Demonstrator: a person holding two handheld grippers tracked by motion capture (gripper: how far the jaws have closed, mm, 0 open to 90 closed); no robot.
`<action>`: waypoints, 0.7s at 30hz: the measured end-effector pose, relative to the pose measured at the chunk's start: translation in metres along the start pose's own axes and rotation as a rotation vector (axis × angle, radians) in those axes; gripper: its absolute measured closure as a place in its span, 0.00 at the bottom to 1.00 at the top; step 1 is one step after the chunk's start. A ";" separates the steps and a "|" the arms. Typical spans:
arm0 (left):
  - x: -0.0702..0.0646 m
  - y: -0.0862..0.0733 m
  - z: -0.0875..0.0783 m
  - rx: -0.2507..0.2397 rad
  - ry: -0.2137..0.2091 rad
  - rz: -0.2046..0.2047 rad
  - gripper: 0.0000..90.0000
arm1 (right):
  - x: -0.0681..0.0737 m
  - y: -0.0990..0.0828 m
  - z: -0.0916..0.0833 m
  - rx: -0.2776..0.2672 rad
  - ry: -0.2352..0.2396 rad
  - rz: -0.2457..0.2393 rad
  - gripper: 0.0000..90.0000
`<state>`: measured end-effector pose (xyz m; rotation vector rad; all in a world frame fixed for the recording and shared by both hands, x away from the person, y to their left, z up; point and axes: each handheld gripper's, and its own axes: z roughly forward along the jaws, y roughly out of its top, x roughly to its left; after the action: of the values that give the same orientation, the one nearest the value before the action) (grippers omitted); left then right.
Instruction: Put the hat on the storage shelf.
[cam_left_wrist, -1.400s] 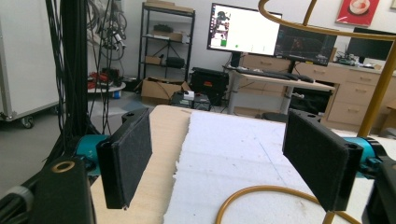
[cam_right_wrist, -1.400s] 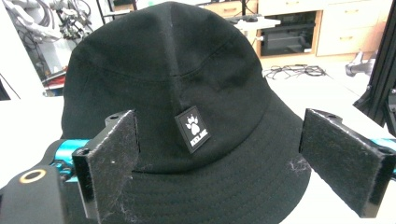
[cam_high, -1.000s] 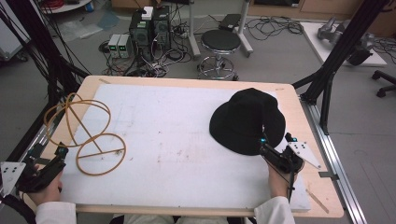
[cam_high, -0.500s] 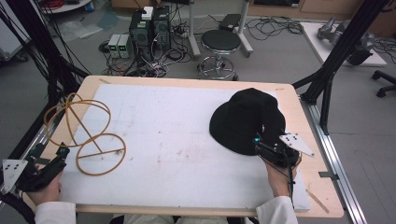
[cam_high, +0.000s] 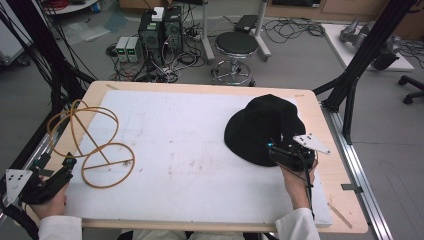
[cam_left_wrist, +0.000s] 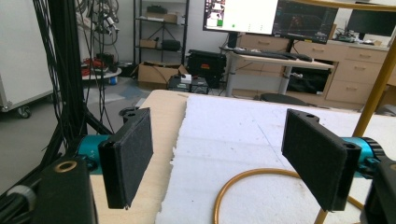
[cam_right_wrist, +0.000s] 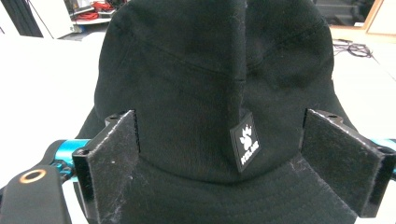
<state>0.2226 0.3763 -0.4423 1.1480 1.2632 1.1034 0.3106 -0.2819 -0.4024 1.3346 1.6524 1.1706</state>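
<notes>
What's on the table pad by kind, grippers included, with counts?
Black bucket hat: 1
Yellow wire hat stand: 1
Handheld grippers: 2, the left gripper open near the stand, the right gripper open at the hat's brim
Total: 4

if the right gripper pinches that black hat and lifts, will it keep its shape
Probably not: the hat looks like soft cloth with a creased crown, so it will likely sag. It seems light. The open right gripper straddles the brim, and the cloth should grip well against the fingers.
</notes>
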 end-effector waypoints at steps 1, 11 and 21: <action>0.000 0.000 0.000 -0.001 0.000 0.000 0.28 | 0.000 0.001 0.001 0.000 -0.001 0.002 0.13; 0.000 0.000 0.001 0.003 -0.005 -0.006 0.28 | -0.003 0.019 0.020 0.011 -0.027 0.007 0.13; 0.001 -0.001 0.001 0.002 -0.004 -0.014 0.28 | -0.006 0.022 0.039 0.063 -0.057 0.008 0.15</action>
<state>0.2237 0.3771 -0.4430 1.1402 1.2675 1.0892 0.3547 -0.2778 -0.3957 1.4019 1.6569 1.0828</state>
